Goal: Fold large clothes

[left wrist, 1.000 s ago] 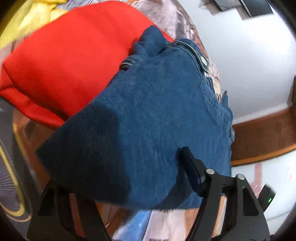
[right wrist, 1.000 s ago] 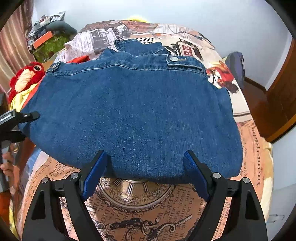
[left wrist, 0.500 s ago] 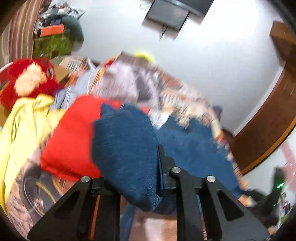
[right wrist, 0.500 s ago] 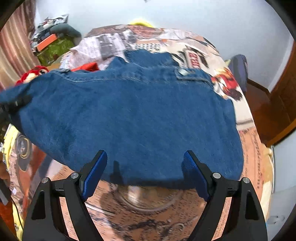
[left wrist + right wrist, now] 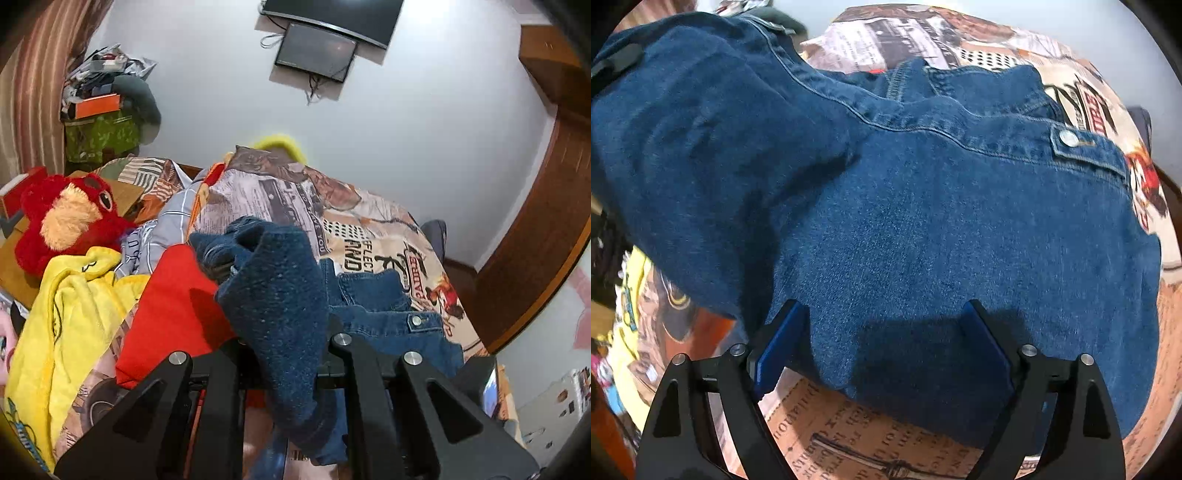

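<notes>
A blue denim jacket point(image 5: 960, 221) lies on the bed, its left side lifted and folded over toward the middle. My left gripper point(image 5: 284, 332) is shut on the jacket's left edge point(image 5: 280, 302) and holds it up above the bed. My right gripper point(image 5: 882, 332) is open, its blue pads either side of the jacket's near hem, low over the bedspread. The jacket's collar and a snap button point(image 5: 1067, 137) show at the far side.
The bed has a printed patchwork spread point(image 5: 369, 221). A red garment point(image 5: 173, 306), a yellow garment point(image 5: 70, 314) and a red plush toy point(image 5: 70, 218) lie at the left. A wall and a wooden door frame point(image 5: 535, 240) stand beyond the bed.
My left gripper shut on the jacket's left edge, lifted it and carried it over toward the middle. My right gripper stayed open at the near hem and moved closer.
</notes>
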Demonstrator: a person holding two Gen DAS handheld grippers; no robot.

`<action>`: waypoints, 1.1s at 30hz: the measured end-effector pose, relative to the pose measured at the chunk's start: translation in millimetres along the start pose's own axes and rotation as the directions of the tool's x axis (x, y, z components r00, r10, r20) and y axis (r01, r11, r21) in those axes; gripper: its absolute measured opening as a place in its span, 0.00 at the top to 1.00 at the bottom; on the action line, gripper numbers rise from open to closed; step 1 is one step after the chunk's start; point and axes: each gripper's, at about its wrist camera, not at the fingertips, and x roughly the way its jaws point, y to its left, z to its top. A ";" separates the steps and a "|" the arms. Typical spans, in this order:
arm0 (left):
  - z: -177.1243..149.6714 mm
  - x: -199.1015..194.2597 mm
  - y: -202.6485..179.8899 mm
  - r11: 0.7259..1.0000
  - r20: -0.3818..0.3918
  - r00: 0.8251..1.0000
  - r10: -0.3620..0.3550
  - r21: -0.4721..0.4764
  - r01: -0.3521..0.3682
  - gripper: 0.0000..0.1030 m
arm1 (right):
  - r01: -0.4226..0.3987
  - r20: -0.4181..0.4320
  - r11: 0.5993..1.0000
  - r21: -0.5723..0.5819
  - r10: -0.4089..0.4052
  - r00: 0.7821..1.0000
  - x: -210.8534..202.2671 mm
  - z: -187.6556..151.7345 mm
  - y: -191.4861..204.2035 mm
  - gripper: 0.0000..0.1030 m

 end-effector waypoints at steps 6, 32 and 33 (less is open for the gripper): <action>8.8 -5.4 -65.7 0.989 0.010 0.997 -0.082 0.121 0.080 0.91 | 0.028 0.047 0.998 0.062 -0.031 0.998 -33.3 -20.4 -48.1 0.18; -114.0 32.2 -230.1 0.809 -0.427 0.886 -0.179 0.449 0.379 0.35 | 0.099 0.161 0.880 0.465 -0.194 0.968 -153.9 -132.9 -201.9 0.18; -105.3 21.2 -222.3 0.810 -0.380 0.909 -0.171 0.470 0.350 0.31 | 0.088 0.185 0.887 0.453 -0.190 0.964 -159.1 -127.5 -195.9 0.18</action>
